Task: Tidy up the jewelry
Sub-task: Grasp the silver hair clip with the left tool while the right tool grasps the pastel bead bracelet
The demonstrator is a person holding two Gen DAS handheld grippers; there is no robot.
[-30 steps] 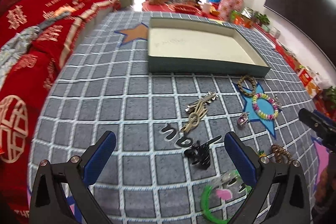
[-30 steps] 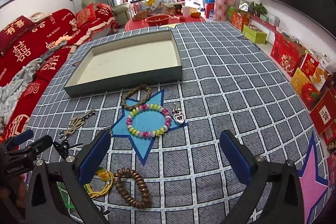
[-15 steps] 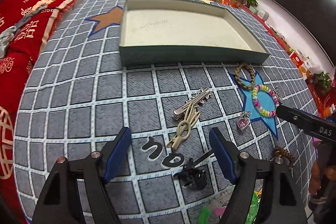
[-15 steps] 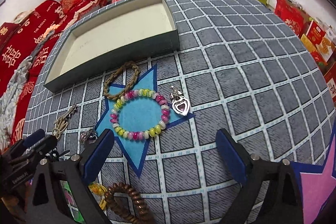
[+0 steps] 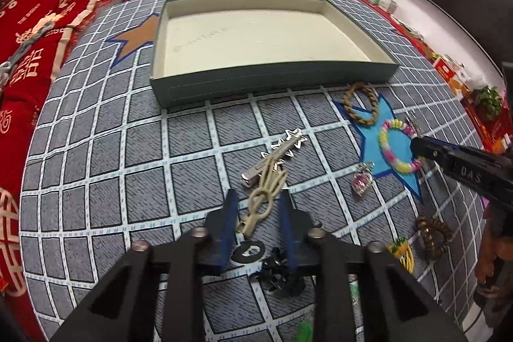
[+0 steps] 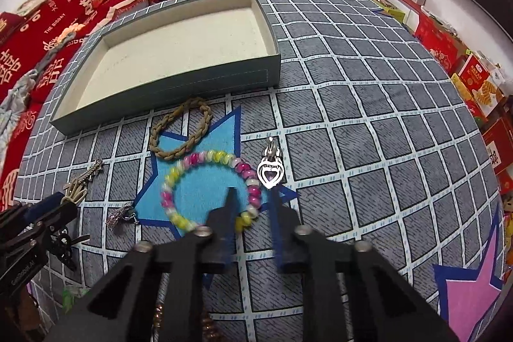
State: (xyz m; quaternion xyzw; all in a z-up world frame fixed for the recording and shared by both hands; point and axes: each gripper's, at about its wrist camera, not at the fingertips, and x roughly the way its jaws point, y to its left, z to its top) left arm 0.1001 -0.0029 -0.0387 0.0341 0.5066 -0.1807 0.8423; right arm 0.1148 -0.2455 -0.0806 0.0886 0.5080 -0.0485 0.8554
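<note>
A beige looped hair clip (image 5: 261, 197) lies on the grey checked cloth between the closing jaws of my left gripper (image 5: 258, 193); a thin gap still shows on each side of it. Just beyond it lies a silver star clip (image 5: 282, 149). My right gripper (image 6: 252, 191) is shut on the near side of the pastel beaded bracelet (image 6: 208, 156), which rests on a blue star patch. A silver heart pendant (image 6: 271, 172) lies just right of that bracelet, and a braided tan bracelet (image 6: 182, 130) lies behind it. The open grey-green box (image 5: 272, 79) stands further back.
A pink heart pendant (image 5: 362, 181), a brown spiral hair tie (image 5: 433, 233), a yellow ornament (image 5: 404, 252) and a black claw clip (image 5: 275, 271) lie near the grippers. Red bedding lies along the left, and cartons line the wall on the right. A cluttered red table stands beyond the box.
Both grippers came down toward the cloth and their wide jaws narrowed, the left around the beige clip, the right onto the beaded bracelet.
</note>
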